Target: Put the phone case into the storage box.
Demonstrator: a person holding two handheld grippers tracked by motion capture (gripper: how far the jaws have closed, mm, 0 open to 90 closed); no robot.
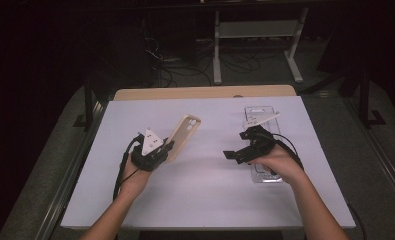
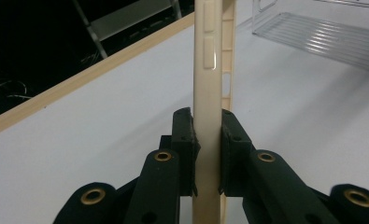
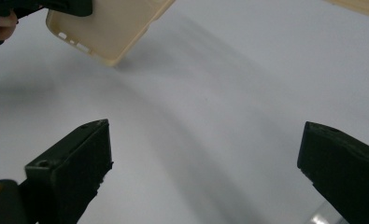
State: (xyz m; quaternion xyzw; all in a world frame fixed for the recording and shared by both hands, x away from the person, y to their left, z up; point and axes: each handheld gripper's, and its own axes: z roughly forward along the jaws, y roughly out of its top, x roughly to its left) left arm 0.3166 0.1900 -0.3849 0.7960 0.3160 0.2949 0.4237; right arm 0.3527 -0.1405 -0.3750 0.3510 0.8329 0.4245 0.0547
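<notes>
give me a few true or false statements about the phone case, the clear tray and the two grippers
1. The left gripper is shut on the beige phone case. True.
2. The phone case lies flat on the table. False: it is held up off the white table, tilted.
3. The right gripper holds the clear tray. False: its jaws stand wide open with nothing between them.
4. The clear tray sits on the table on the right gripper's side. True.
5. The phone case is black. False: it is beige.
</notes>
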